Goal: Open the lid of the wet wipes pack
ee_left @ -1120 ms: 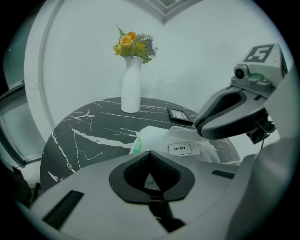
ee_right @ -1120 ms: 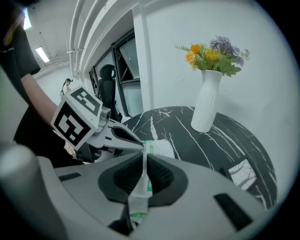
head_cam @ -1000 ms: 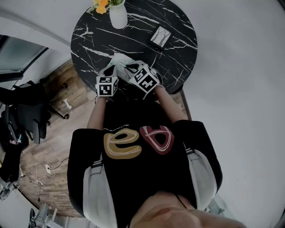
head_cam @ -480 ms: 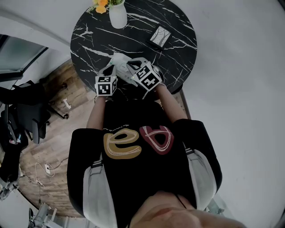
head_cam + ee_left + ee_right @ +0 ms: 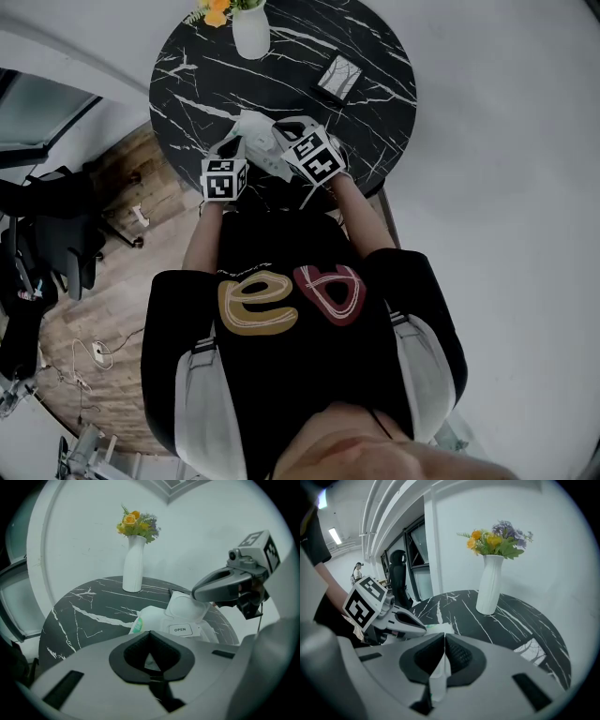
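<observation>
A: The right hand-held gripper (image 5: 444,635) has its jaws closed flat on a thin white tab. This is the lid (image 5: 186,607) of the wet wipes pack (image 5: 152,618), which lies on the counter (image 5: 281,84) close to its near edge. What makes the peel go well?

B: The left hand-held gripper (image 5: 150,634) has its jaws together on the pack's near end, apparently pinning it. The lid stands partly raised behind the "OPEN" label (image 5: 180,630). The pull is best carried up and away from that label, slowly, so the pack neither lifts nor slides.

A: And the room to move?

B: The vase (image 5: 249,33) and the flat card (image 5: 337,77) stand well apart, toward the far side, and bare counter lies beyond the pack. The near rim is the hazard, since a tug toward the person could drag the pack off.
</observation>
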`<state>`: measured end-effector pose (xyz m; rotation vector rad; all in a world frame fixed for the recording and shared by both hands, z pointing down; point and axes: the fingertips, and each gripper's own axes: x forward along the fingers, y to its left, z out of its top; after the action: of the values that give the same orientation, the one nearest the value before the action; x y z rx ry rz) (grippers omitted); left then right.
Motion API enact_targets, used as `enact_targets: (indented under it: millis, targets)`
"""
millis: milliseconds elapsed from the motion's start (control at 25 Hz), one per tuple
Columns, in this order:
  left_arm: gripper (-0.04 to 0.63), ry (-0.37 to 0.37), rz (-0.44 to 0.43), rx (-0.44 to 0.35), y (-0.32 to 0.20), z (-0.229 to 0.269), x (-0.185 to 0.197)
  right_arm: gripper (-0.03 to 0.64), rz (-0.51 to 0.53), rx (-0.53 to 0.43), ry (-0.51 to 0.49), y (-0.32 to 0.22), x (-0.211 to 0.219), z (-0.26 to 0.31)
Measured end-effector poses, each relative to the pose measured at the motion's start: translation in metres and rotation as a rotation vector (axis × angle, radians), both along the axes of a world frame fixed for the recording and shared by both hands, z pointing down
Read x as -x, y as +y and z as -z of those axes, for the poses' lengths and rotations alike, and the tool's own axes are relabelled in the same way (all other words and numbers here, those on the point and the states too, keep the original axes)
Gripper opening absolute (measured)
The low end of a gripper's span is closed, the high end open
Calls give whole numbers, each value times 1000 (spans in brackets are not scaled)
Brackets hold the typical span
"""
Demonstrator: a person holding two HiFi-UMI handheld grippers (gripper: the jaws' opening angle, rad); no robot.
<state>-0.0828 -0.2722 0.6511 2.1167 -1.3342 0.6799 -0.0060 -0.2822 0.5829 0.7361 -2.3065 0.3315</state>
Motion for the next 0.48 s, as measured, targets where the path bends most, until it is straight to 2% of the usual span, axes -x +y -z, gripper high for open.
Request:
enact_targets:
  millis: [480]
  targets:
    - [17,0,6,0,-1,0,0,18,-36,14,-19,-14,-9,-6]
